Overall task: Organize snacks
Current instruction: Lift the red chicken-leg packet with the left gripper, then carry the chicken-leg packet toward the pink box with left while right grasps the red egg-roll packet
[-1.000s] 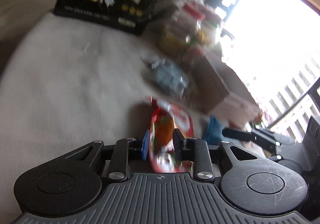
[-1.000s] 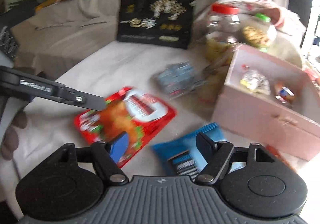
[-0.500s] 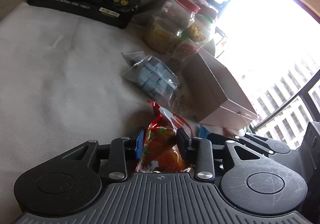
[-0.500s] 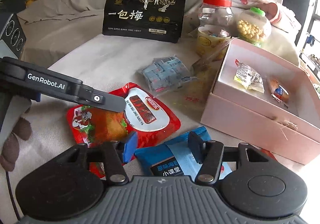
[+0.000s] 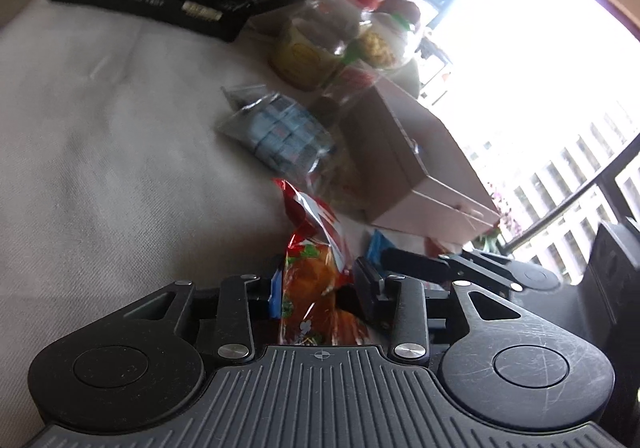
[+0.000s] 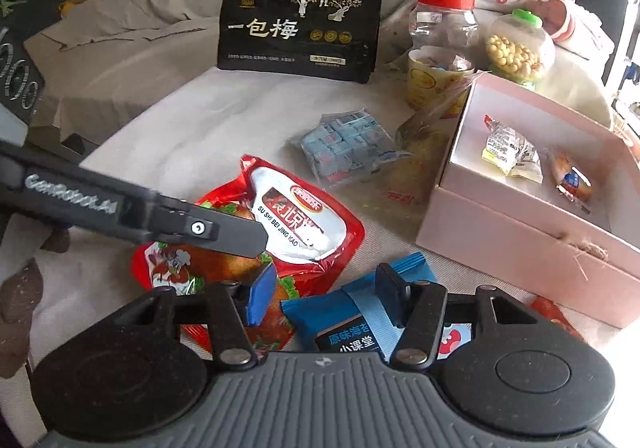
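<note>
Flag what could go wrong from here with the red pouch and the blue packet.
The left gripper pinches only one end of the red pouch, so the floppy pouch could slip or fold when carried. The right gripper is open over the blue packet, which touches the pouch; closing might catch both. The pink box wall could snag the pouch.

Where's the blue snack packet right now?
In the right wrist view, the blue packet lies on the cloth between the open right tongs, beside the red pouch and before the pink box.
</note>
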